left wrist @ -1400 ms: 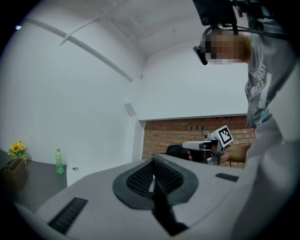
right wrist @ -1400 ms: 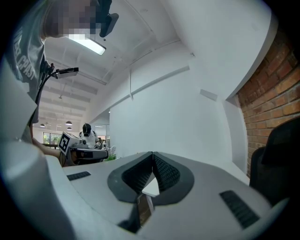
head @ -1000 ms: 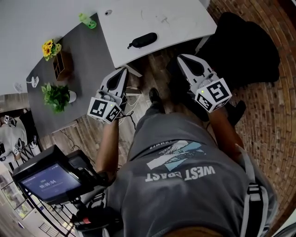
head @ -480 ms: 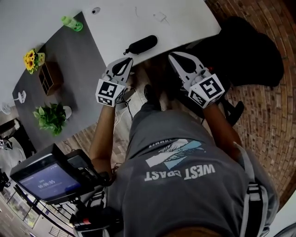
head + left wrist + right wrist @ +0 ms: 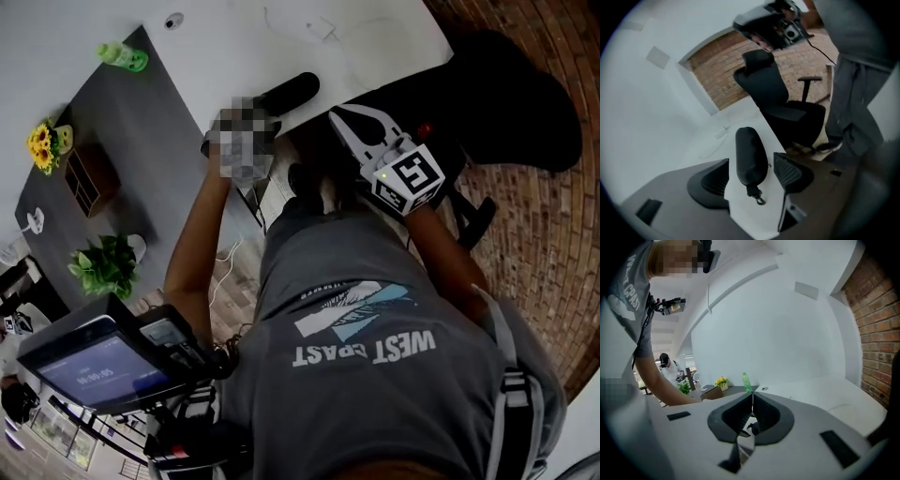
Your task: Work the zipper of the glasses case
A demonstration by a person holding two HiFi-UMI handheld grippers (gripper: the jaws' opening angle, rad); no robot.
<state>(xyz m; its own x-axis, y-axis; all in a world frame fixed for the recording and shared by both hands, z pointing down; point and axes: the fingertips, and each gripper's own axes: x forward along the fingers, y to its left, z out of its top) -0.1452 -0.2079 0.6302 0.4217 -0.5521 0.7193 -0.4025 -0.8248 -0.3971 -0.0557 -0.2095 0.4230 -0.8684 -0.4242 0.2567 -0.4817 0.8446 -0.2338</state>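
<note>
The black glasses case (image 5: pixel 286 92) lies near the front edge of the white table (image 5: pixel 375 37). In the left gripper view the case (image 5: pixel 749 145) lies lengthwise on the table between and just beyond the two jaws, its strap and metal clasp (image 5: pixel 759 198) pointing at the camera. My left gripper (image 5: pixel 751 160) is opening, and neither pad touches the case. A blurred patch covers this gripper in the head view. My right gripper (image 5: pixel 339 114) hovers at the table edge to the right of the case. Its jaws (image 5: pixel 752 399) are shut with nothing in them.
A black office chair (image 5: pixel 506 94) stands right of the table on a brick floor. The grey table (image 5: pixel 141 131) at left carries a green bottle (image 5: pixel 124 58), sunflowers (image 5: pixel 42 145), a wooden box (image 5: pixel 89 178) and a plant (image 5: pixel 105 265). A thin cable (image 5: pixel 319 28) lies on the white table.
Both grippers have moved forward to the white table's edge. The left one has closed in on the case's near end.
</note>
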